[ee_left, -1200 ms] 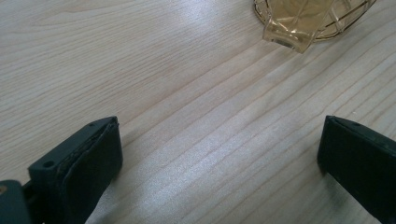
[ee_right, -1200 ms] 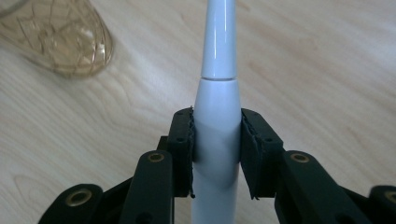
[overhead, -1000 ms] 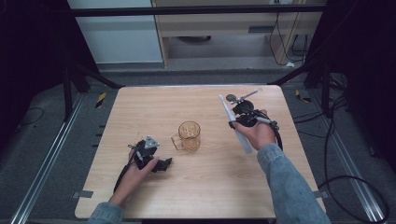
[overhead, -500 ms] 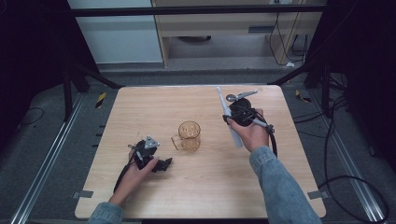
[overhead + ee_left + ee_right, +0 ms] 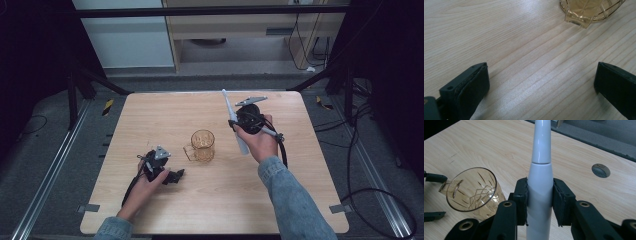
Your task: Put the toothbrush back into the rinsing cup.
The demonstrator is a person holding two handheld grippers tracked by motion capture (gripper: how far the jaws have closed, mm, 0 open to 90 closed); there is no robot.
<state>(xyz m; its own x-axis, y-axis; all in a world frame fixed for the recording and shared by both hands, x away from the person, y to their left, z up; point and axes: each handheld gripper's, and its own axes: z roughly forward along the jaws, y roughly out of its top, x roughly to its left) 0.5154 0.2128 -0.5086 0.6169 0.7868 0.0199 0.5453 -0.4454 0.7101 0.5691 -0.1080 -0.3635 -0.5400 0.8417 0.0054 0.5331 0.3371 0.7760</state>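
With the right gripper (image 5: 539, 202) clamped on the toothbrush (image 5: 540, 182), we keep it upright and steer its tip over the glass mug (image 5: 472, 191) to its left, while the left gripper (image 5: 541, 82) rests with its jaws apart.

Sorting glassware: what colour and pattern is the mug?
Amber mug with cut diamond facets, clearest in the right gripper view.

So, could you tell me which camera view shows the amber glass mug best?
The right gripper view: the amber glass mug appears close, showing rim, handle and cut pattern. The high view shows it small at mid-table; the left gripper view catches part of it at its top edge.
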